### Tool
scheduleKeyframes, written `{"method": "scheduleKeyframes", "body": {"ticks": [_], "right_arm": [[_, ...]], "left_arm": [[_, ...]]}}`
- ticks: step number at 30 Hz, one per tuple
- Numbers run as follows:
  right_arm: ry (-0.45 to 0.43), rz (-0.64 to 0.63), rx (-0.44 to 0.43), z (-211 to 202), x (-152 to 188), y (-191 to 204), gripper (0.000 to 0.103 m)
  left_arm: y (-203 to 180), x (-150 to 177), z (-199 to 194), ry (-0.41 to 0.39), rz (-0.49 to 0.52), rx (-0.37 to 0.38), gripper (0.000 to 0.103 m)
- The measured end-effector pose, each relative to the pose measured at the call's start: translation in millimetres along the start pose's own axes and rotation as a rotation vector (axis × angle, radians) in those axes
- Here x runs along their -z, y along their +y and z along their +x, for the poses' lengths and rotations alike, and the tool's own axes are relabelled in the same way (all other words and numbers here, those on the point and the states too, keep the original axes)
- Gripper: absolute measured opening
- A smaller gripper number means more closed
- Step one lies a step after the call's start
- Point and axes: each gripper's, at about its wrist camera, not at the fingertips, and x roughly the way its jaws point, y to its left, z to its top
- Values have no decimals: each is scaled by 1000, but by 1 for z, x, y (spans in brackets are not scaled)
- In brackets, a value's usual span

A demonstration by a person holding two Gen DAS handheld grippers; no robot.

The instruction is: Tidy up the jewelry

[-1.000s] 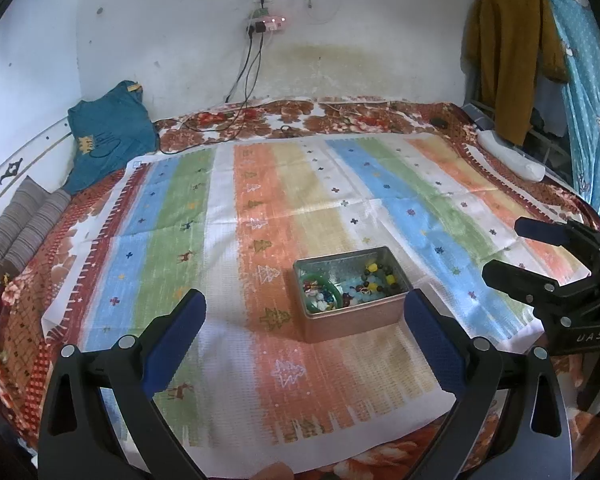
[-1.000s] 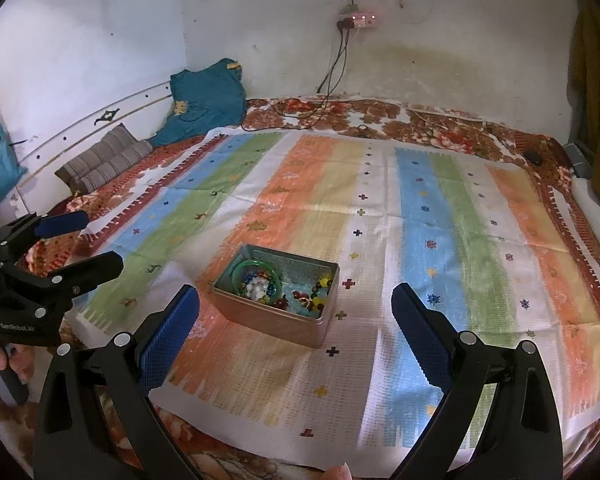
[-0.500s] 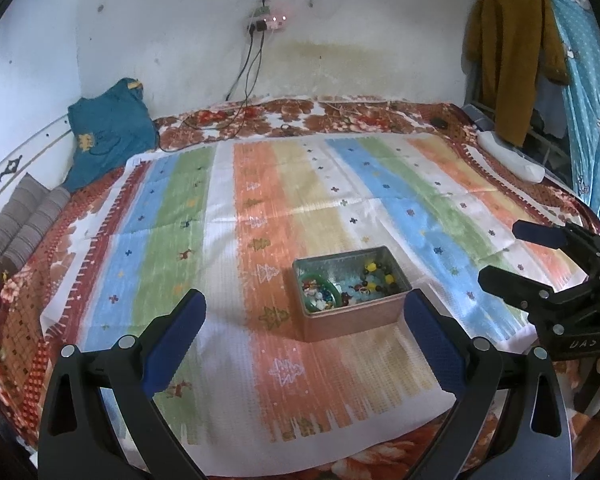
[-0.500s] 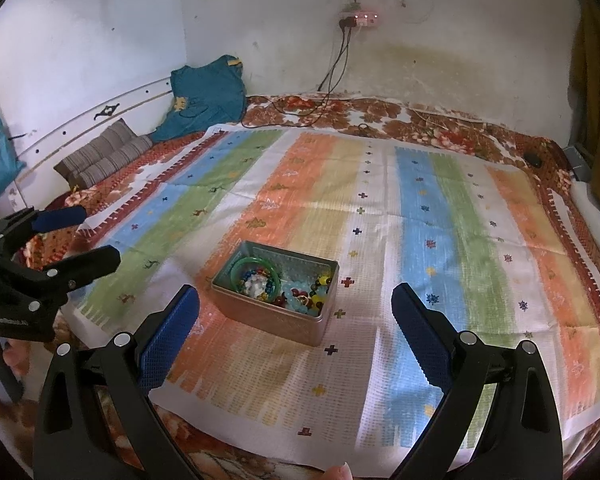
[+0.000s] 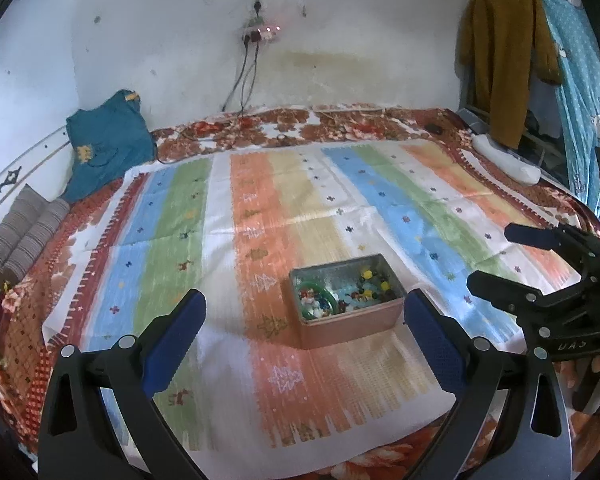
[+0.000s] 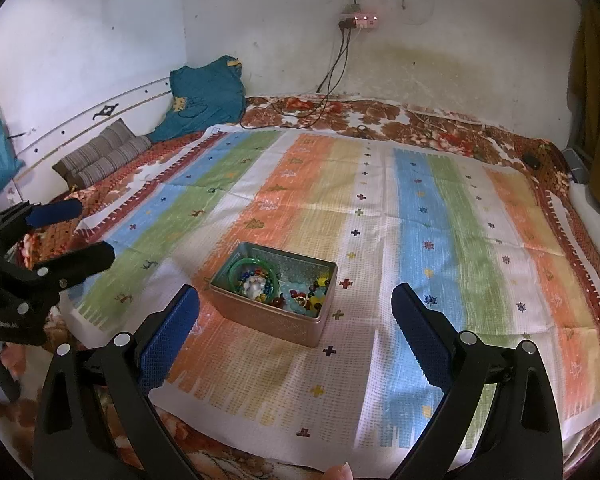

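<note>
A rectangular silver metal tin (image 5: pixel 346 294) with a pinkish side wall sits uncovered on a striped woven cloth (image 5: pixel 260 216) in blue, green, orange and yellow bands, spread over a bed with a brown floral cover (image 6: pixel 440 128). The tin stands near the near edge of the cloth, on an orange band. Inside it, a green ring bangle (image 6: pixel 253 276) lies in the left part around white and coloured beads, and a loose heap of yellow, red and dark beads (image 6: pixel 310 298) fills the right part.

The left gripper (image 5: pixel 302 334) hovers over the near edge of the cloth with its blue-padded jaws spread wide, nothing between them; the tin lies just beyond it, toward its right finger. The right gripper (image 6: pixel 296 334) is likewise wide apart and empty, with the tin just ahead, toward its left finger. Each gripper shows at the side of the other's view, apart from the tin.

At the far left a teal cloth bag (image 5: pixel 106 144) leans against the white wall, beside folded striped grey fabric (image 5: pixel 20 236). Black cables (image 6: pixel 332 80) hang from a wall socket onto the bed.
</note>
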Motion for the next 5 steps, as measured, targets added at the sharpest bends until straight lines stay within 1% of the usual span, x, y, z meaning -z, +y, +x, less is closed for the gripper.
{"method": "scheduleKeyframes", "body": {"ticks": [5], "right_arm": [[-11,8,1,-1,-1,-1,98]], "left_arm": [[0,0,-1,-5,-1,2,97]]}}
